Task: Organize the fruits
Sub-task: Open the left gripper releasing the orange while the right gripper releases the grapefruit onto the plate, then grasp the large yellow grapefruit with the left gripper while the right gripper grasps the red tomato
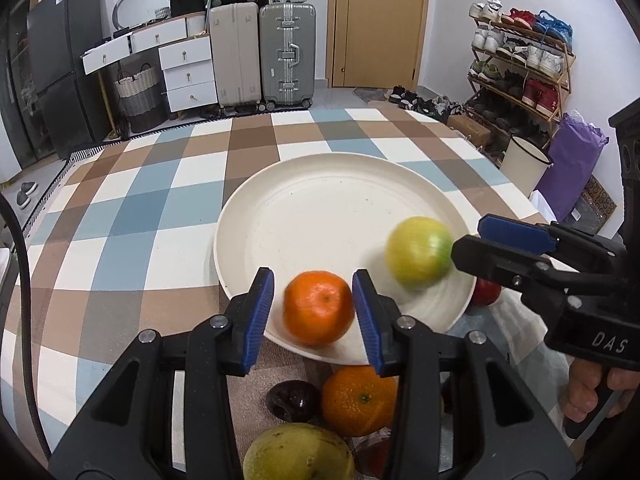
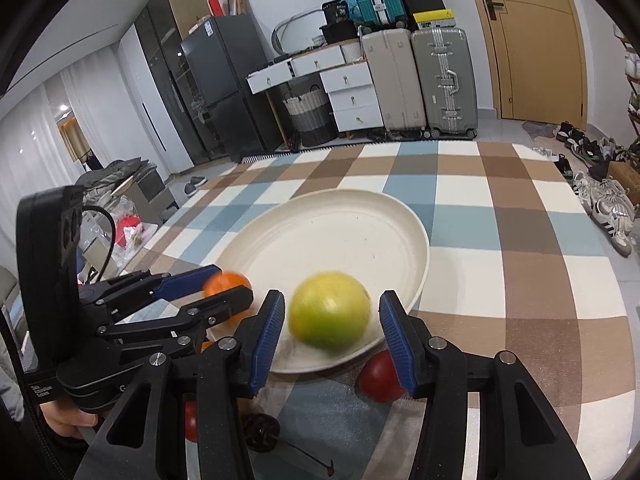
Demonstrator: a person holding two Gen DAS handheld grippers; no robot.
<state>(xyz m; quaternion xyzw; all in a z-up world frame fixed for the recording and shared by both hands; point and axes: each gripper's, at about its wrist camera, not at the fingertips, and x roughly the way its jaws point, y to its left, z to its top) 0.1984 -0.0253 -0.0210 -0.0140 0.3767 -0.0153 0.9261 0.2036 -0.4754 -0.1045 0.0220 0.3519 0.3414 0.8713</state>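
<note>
Left view: left gripper (image 1: pixel 313 312) stood over plate (image 1: pixel 280 184) rim, jaws slightly apart around orange (image 1: pixel 318 307), right pad touching, grip uncertain; lowering seemed next | Right view: right gripper (image 2: pixel 332 332) straddled green apple (image 2: pixel 330 312) on plate (image 2: pixel 360 216), jaws clear of it; retreat due

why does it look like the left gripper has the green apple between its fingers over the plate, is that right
Not quite. The left gripper has the orange between its fingers over the plate, as the left wrist view shows. The green apple sits between the right gripper's fingers.
</note>
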